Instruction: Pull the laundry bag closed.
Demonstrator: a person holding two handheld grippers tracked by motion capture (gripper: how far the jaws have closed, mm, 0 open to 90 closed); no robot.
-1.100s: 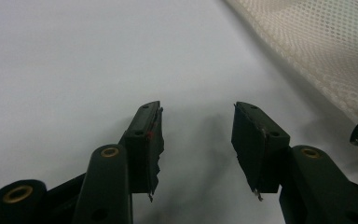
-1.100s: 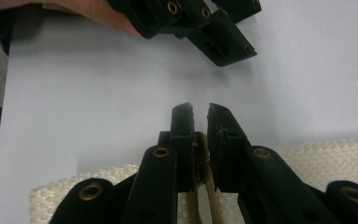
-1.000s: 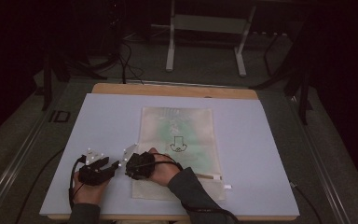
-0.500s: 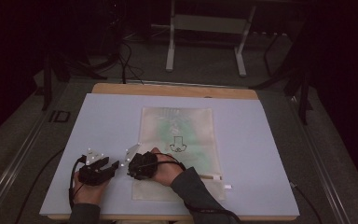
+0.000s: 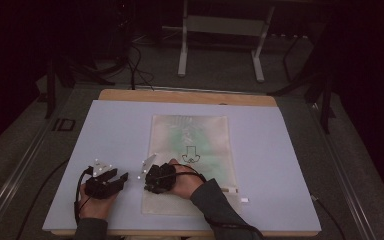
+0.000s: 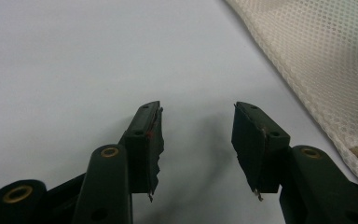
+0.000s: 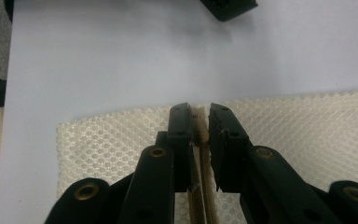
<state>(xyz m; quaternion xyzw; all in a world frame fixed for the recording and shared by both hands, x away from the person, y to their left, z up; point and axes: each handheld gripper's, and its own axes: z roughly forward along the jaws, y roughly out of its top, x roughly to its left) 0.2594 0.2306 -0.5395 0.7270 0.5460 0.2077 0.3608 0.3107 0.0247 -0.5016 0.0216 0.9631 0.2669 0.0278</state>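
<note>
- Two narrow jaws of your right gripper [image 7: 199, 122] stand almost together, with a pinched-up ridge of the mesh bag [image 7: 307, 135] rising between them; they have just been opening a little, so judge the pinch as easing rather than firm.
- One thing that has changed over the last second: in the high view your right gripper [image 5: 156, 179] now sits a touch nearer the left edge of the mesh bag [image 5: 192, 160] than it did, while the bag lies flat where it was.
- What that means: the pinch on the bag's edge looks to be loosening, so a lift or a fold is probably not yet secured; check the fabric before you pull.
- Your left gripper [image 6: 198, 140] stands wide open with nothing between its jaws, over the bare surface [image 6: 74, 70].
- From that gripper the mesh bag [image 6: 317, 60] lies just off to the right, apart from the jaws.
- Farther out, the bag runs lengthwise up the middle of the surface [image 5: 290, 150], its near end under your right forearm.
</note>
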